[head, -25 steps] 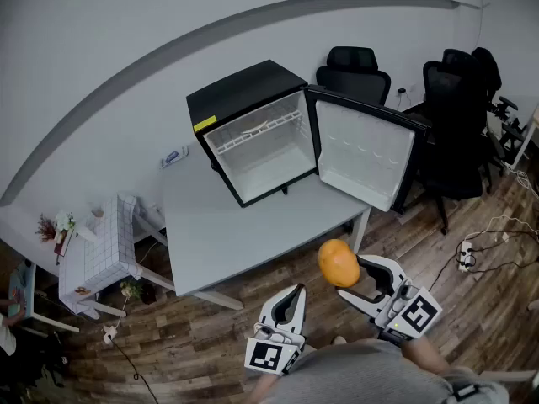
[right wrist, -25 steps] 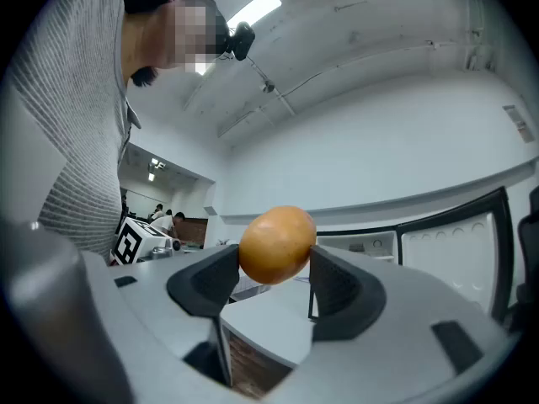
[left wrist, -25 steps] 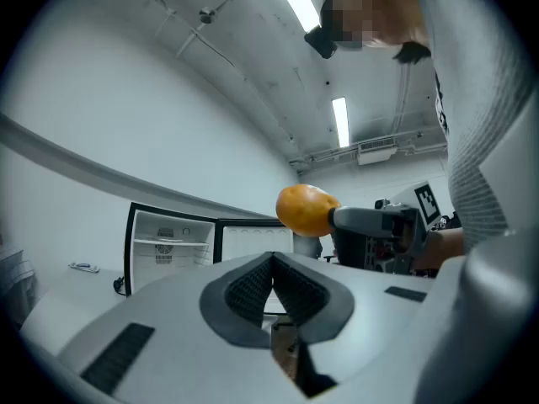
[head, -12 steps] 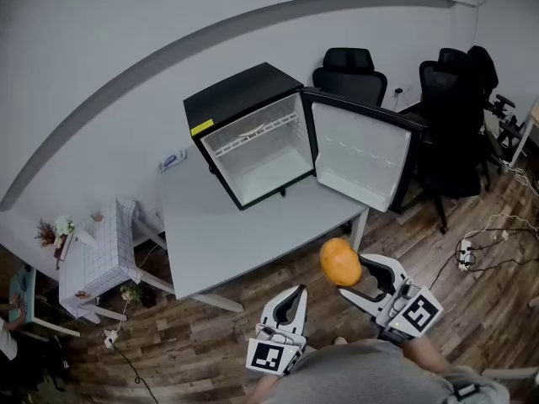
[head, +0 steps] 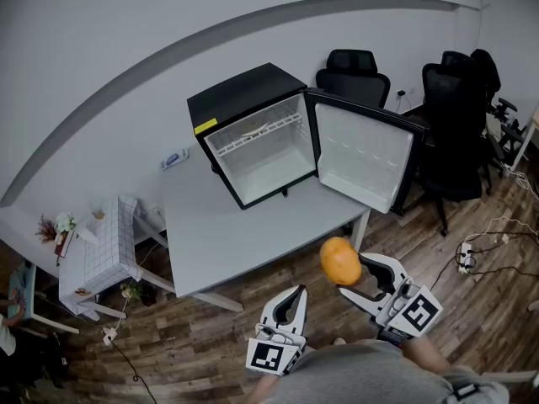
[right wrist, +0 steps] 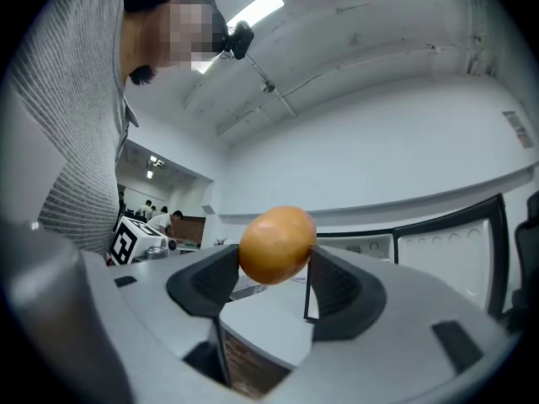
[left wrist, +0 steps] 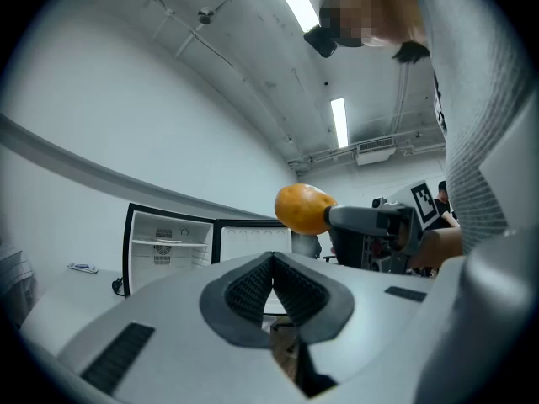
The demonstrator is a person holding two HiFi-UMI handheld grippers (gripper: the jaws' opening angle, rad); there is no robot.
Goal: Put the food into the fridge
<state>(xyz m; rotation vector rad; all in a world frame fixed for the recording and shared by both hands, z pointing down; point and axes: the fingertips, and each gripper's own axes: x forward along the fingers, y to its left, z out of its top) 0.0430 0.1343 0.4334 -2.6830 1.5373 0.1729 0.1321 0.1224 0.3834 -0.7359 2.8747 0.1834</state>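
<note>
Grey table (head: pixel 227 225), one open fridge (head: pixel 257 137), right gripper (right wrist: pixel 271 280) pinching one orange (right wrist: pixel 276 244), left gripper (left wrist: pixel 271 286) closed.

The yellow label (head: pixel 205 125) on the fridge (head: pixel 244 91) is unreadable.

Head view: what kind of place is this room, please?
Probably an office or workroom, not a home kitchen: black swivel office chairs, a small black fridge on a plain grey table, and a white power strip on the wooden floor.
</note>
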